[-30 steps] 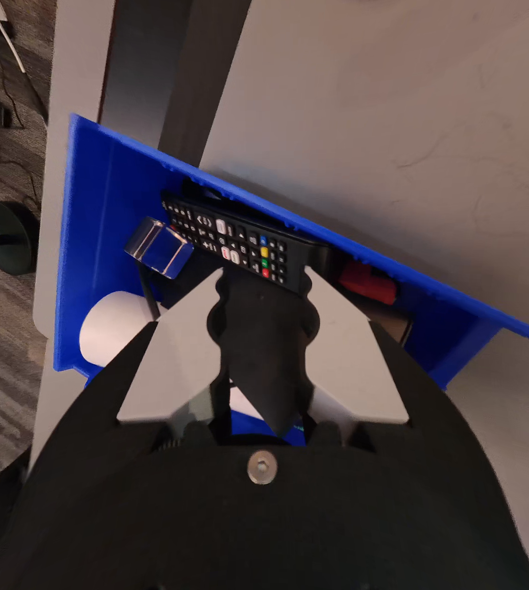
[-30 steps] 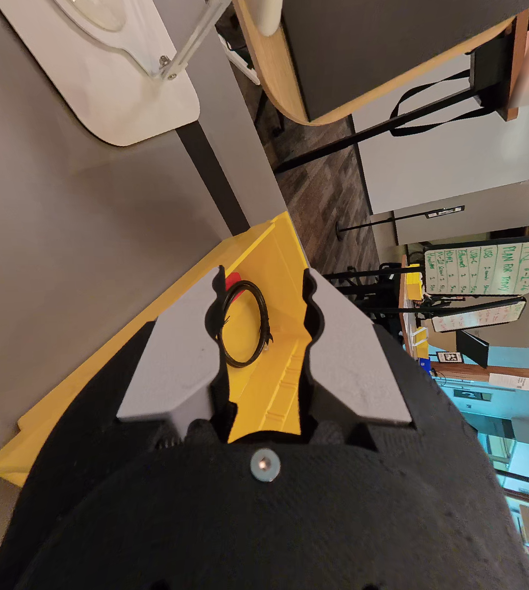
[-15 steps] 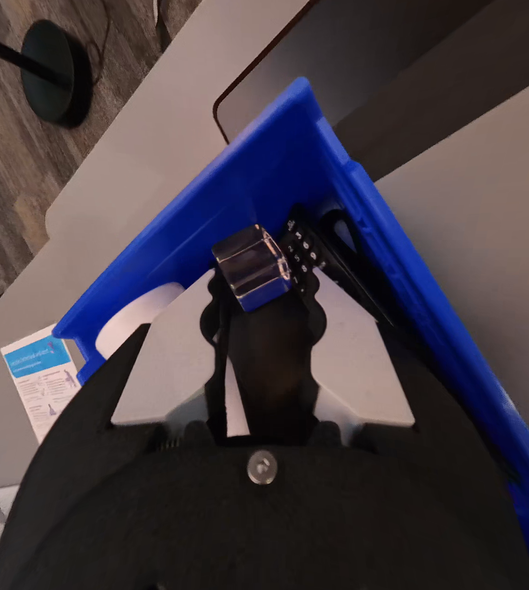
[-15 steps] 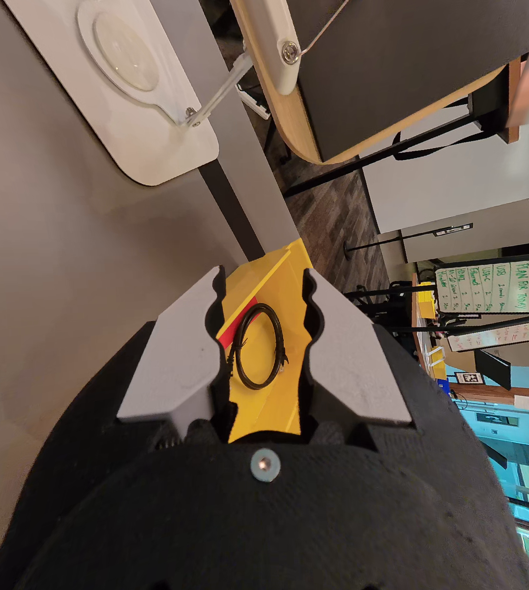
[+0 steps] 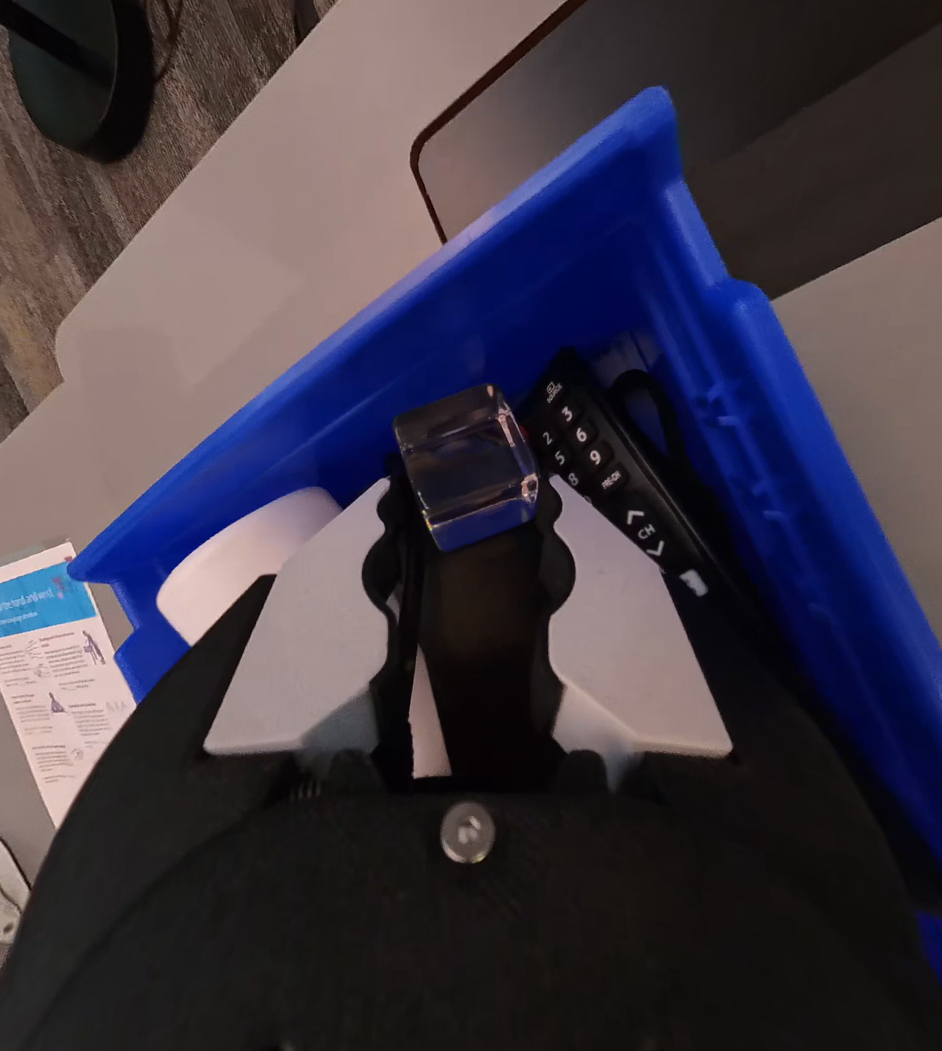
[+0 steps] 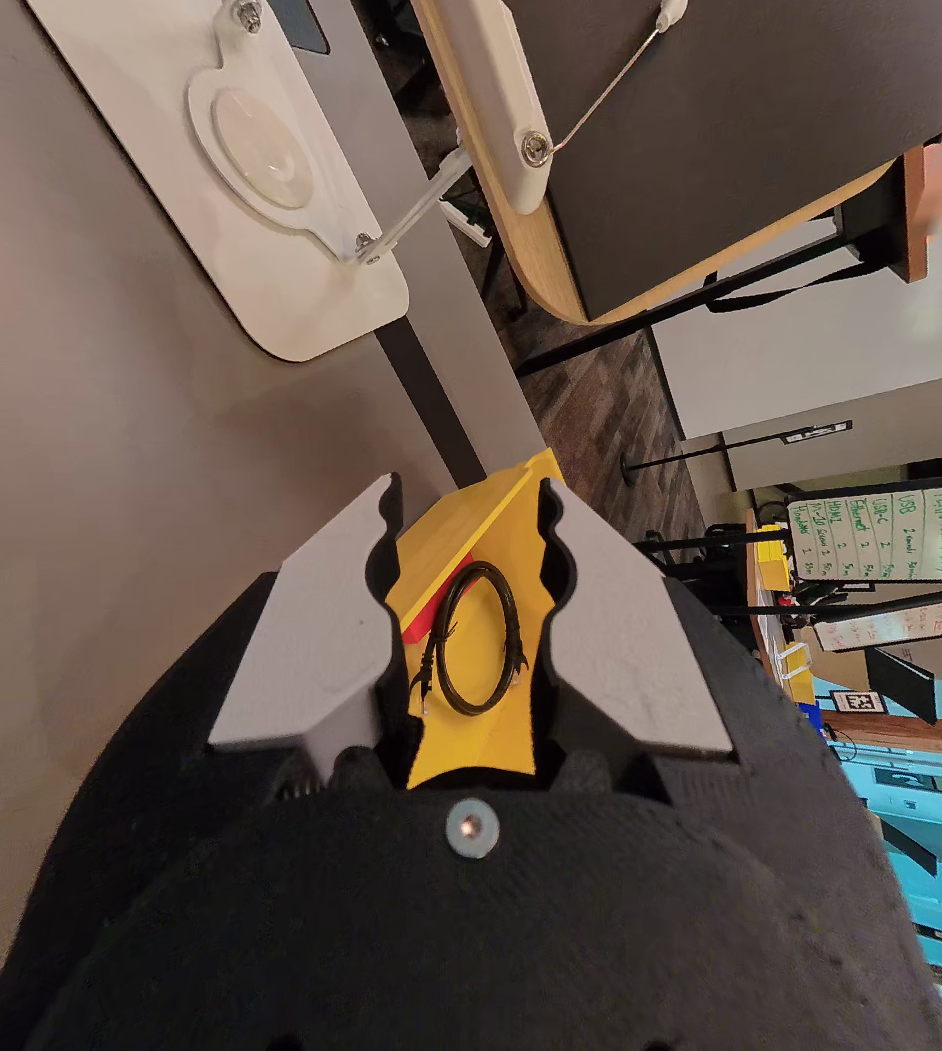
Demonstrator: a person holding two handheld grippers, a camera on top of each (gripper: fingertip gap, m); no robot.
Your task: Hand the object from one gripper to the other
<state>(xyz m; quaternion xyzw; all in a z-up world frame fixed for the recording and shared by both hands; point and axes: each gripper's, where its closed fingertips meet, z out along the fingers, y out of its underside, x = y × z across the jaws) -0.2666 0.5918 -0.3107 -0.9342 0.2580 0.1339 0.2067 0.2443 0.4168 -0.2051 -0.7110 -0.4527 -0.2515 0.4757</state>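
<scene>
clear cube [image 5: 465, 466], tilted, inside blue bin [image 5: 400, 347]

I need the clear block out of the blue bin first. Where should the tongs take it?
Probably across the clear faceted glass block's two flat side faces, coming straight on: it already sits at the left tongs' open tips, with the black remote control crowding its right.

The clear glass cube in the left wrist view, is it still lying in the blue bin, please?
Cannot tell: the clear glass cube sits at the left gripper tips, above the blue plastic bin floor; contact is hidden.

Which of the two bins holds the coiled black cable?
The yellow bin, under the right gripper. The blue bin holds a remote control instead.
</scene>
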